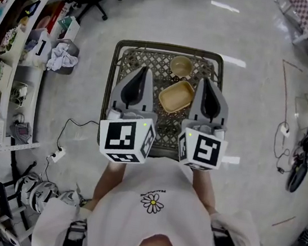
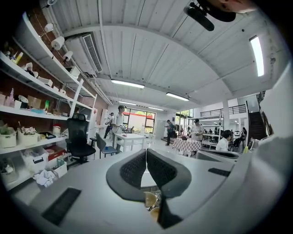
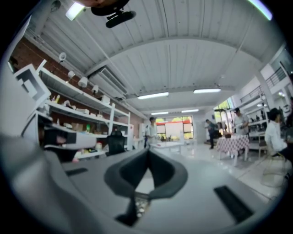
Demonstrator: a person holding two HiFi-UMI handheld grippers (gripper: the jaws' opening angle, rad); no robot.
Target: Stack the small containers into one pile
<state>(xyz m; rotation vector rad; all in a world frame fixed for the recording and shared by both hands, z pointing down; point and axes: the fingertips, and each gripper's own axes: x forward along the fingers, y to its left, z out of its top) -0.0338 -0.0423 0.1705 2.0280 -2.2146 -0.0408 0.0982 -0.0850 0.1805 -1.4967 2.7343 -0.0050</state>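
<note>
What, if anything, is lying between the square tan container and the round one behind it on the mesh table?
Nothing visible. In the head view the square container and the round container sit close together on the mesh table, and no other object lies between them.
</note>
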